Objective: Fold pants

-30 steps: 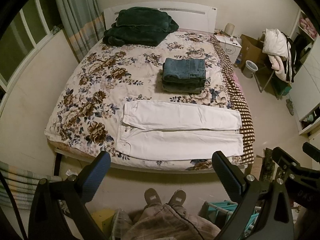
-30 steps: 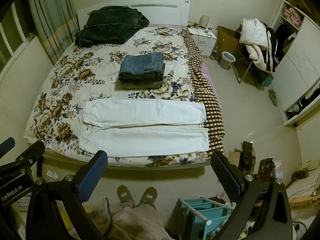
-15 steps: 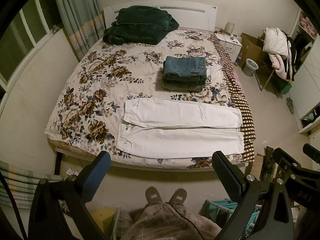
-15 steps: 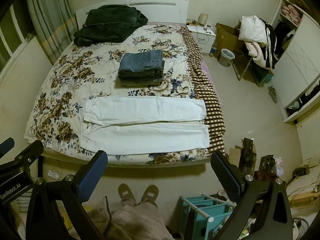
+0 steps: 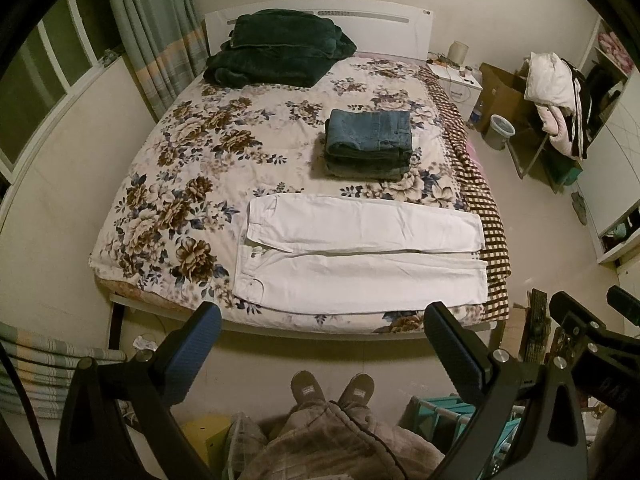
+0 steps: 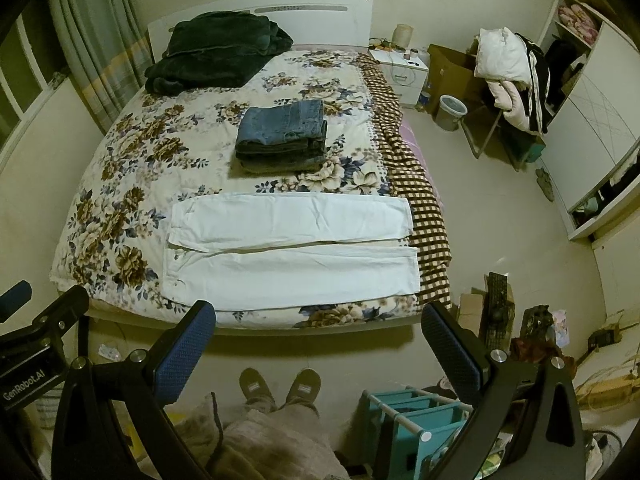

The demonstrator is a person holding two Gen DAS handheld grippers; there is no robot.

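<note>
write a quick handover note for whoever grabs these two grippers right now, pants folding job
Left gripper: open, empty, held back from the bed's foot edge.
Right gripper: open, empty, likewise off the bed.
White pants: flat across the near end of the floral bed cover, legs side by side, waist at left, unfolded.
Folded jeans stack: behind them, already done.
Left: fold the white pants, probably leg over leg first.

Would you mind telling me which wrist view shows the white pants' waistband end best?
The left wrist view: the white pants lie nearer the frame centre, so the waistband end and its pocket show clearly. The right wrist view shows the same pants whole, but their waistband sits further left, with less detail.
</note>
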